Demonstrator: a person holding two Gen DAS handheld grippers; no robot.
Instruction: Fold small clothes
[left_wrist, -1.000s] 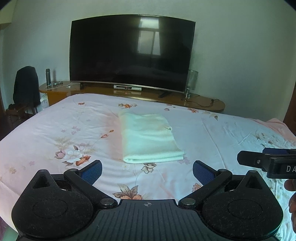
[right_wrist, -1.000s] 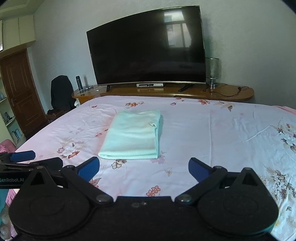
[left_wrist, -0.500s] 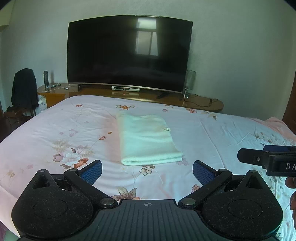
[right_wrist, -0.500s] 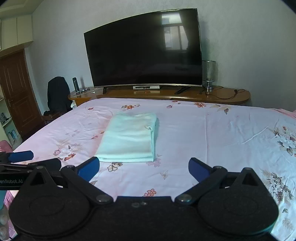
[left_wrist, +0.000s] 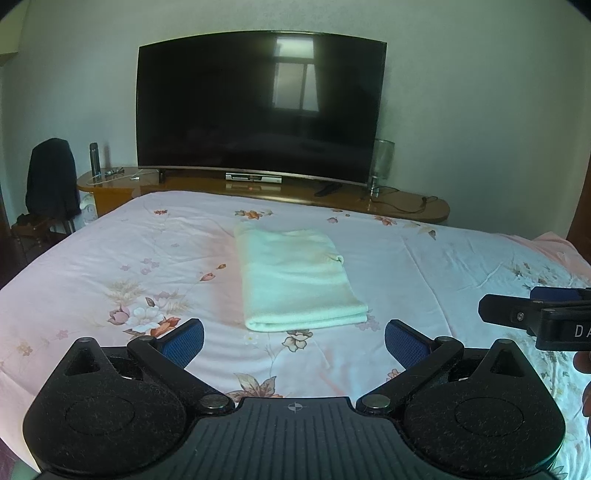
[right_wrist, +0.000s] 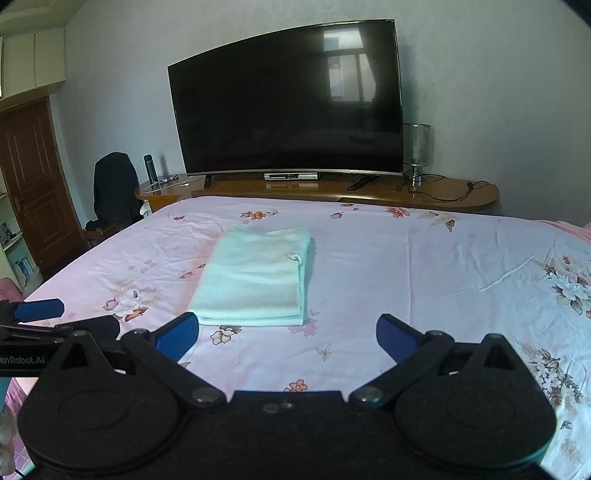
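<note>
A folded pale green cloth (left_wrist: 295, 280) is lying flat on the bed (left_wrist: 110, 258), on the pink sheet with flowers, near the middle and toward the far end. Its layered edge is facing the cameras, and a small loop is showing near its right side.

The left tool (left_wrist: 293, 338) is hanging above the near part of the bed with its blue pads (left_wrist: 183, 339) spread wide and holding nothing. The right tool (right_wrist: 286, 334) is hanging the same way, its pads also wide apart and empty. Both tools are well apart from the cloth, not touching it.

Behind the bed, a big dark television (right_wrist: 288, 107) is standing on a long wooden shelf (right_wrist: 461, 192). A dark jacket (right_wrist: 112, 184) is hanging over a chair at the left.
</note>
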